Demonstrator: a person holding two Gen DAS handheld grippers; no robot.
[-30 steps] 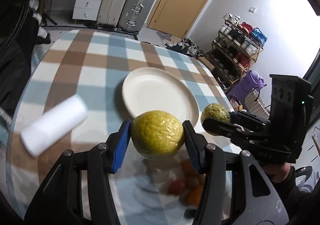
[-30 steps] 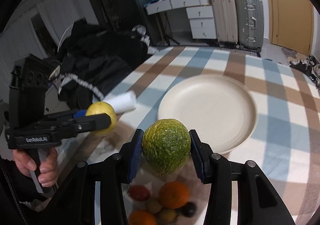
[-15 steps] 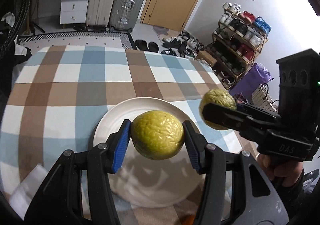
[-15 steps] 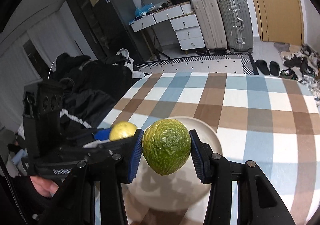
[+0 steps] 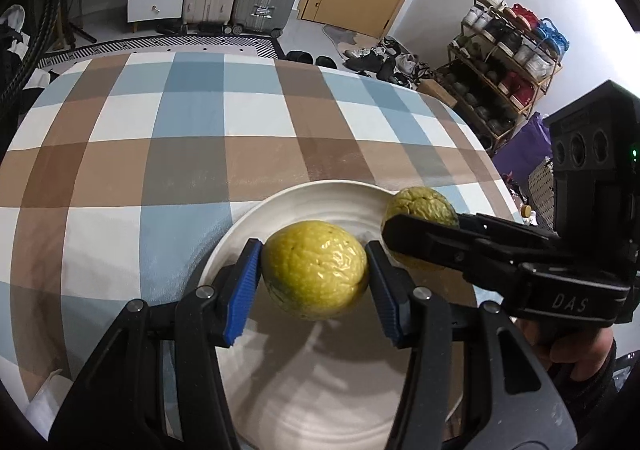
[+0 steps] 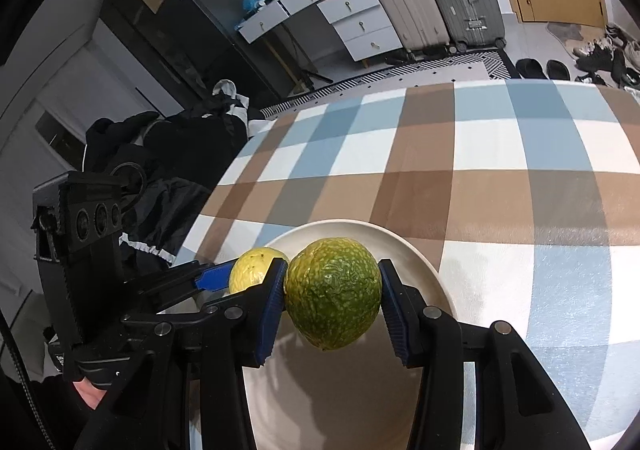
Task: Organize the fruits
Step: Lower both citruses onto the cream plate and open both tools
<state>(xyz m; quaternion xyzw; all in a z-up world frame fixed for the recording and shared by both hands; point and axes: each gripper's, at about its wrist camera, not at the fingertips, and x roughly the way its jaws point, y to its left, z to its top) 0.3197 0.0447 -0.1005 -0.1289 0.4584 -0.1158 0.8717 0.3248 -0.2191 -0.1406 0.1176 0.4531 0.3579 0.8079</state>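
Yellow fruit (image 5: 315, 275) clamped in left gripper (image 5: 314, 282) jaws, green fruit (image 6: 333, 292) in right gripper (image 6: 332, 296) jaws; both poised over plate (image 5: 320, 402), likely for release.

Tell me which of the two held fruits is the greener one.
The fruit in the right tongs: dark green, mottled with pale flecks. The fruit in the left tongs is plain yellow-green. Both hang over the white plate.
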